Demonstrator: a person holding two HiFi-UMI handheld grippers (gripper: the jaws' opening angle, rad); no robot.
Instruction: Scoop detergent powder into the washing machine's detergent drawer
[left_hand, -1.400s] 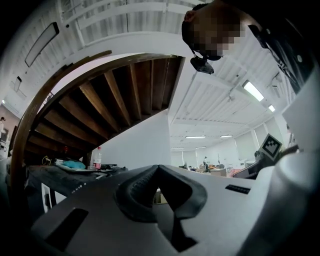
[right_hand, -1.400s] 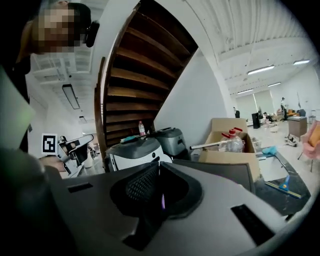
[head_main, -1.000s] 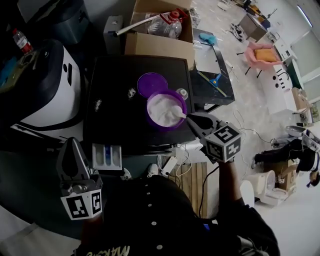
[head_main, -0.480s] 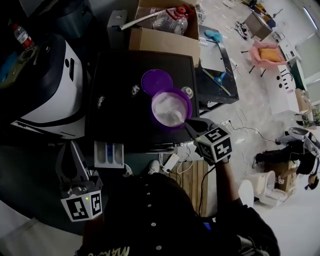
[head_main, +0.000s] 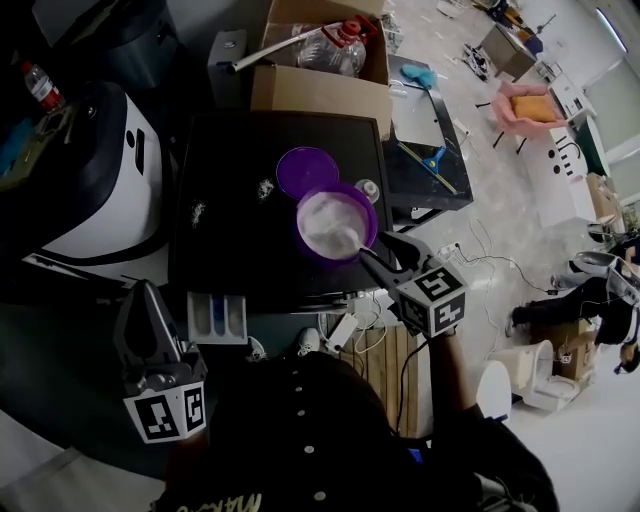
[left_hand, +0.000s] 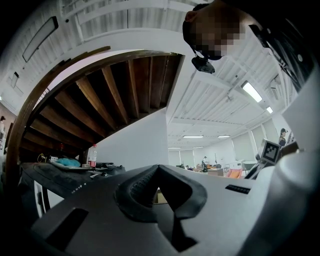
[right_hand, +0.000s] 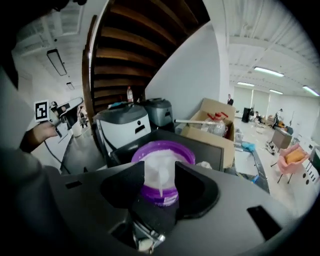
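A purple tub (head_main: 336, 226) of white detergent powder stands on the black top (head_main: 240, 240), with its purple lid (head_main: 306, 170) behind it. My right gripper (head_main: 372, 246) sits at the tub's near rim. Its jaws have just been opening and now stand apart. The white scoop handle (right_hand: 161, 181) rises from the powder between the pads, untouched. The white detergent drawer (head_main: 215, 318) sticks out at the front left. My left gripper (head_main: 148, 292) hangs left of the drawer, shut on nothing.
Spilled powder (head_main: 265, 186) dots the black top, and a small white cap (head_main: 366, 187) lies right of the lid. A cardboard box (head_main: 320, 85) with a clear bottle stands behind. A white and black appliance (head_main: 100, 170) is at the left.
The right gripper's jaws have opened and let go of the scoop handle, which stays in the powder. The left gripper's fingers stood apart half a second ago and are together now.
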